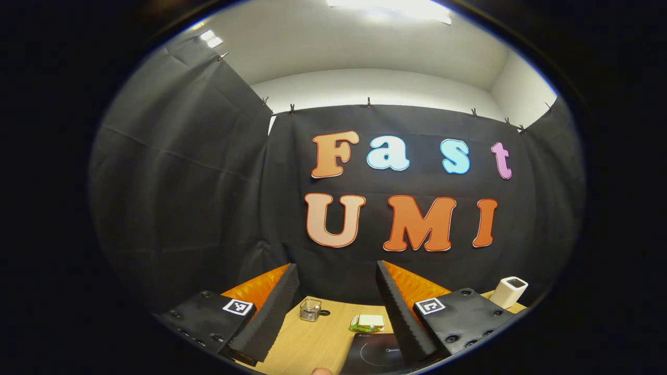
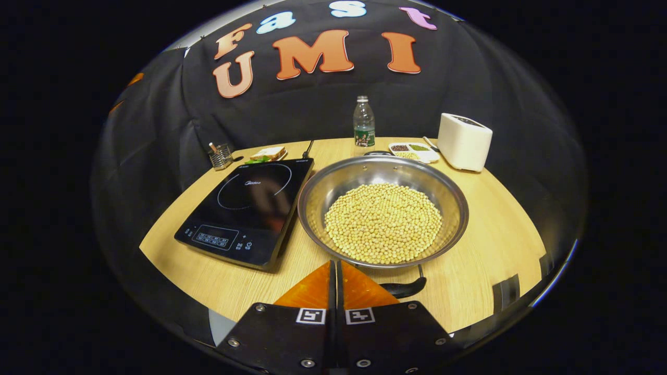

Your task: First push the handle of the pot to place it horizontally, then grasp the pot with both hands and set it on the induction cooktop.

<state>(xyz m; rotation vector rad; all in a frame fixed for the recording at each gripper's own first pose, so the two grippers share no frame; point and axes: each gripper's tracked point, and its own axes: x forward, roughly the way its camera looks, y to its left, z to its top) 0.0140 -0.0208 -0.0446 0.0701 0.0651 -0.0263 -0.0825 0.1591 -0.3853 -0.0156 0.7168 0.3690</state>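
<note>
Black screwed tool mounts with square coded marker tags

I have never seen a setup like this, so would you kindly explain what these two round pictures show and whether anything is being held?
A person carries a hand-held gripper in each hand; a fisheye camera rides on each one. The left gripper view looks at the booth wall, its left hand-held gripper open and holding nothing. The right gripper view looks down on a wooden table; the right hand-held gripper is shut and holds nothing. On the table: a steel pot of soybeans, its black handle near the gripper, an induction cooktop beside it, a water bottle, a white toaster, a sandwich and a divided dish.
</note>
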